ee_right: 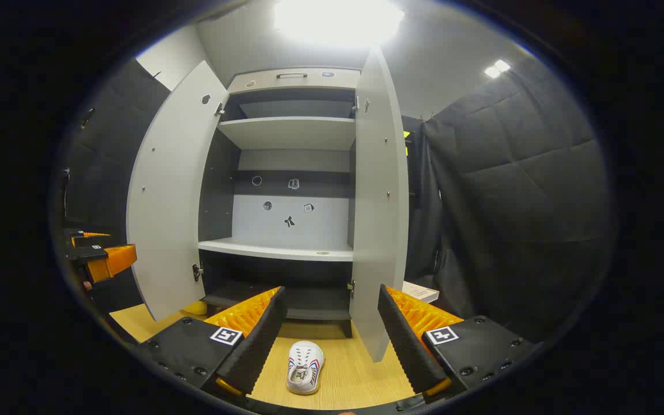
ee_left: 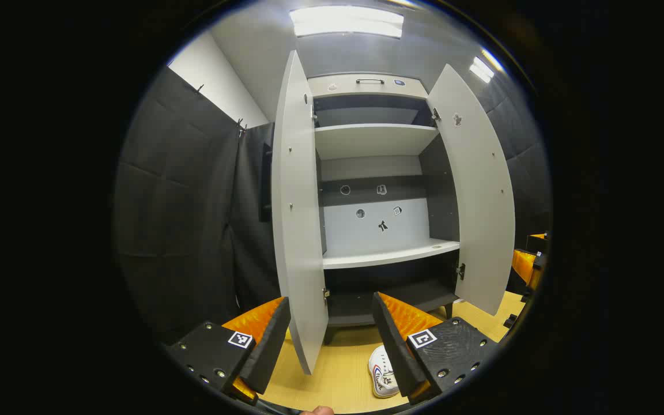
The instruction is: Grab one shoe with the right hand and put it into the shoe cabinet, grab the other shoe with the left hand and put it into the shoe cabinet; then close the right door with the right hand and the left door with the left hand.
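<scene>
Bright ceiling panel (ee_right: 338, 20) glare, sharp focus, bowed fisheye edges

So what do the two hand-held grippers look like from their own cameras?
Each hand-held gripper, left and right, has two wedge-shaped fingers with ribbed inner faces, mounted on dark blocks dotted with screws. Every block carries a small square black-and-white marker.

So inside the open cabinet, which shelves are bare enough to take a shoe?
The middle shelf lies bare between both open doors, and the upper shelf looks bare too. The dark bottom shelf seems free. The white shoe sits on the floor before the right tool.
</scene>
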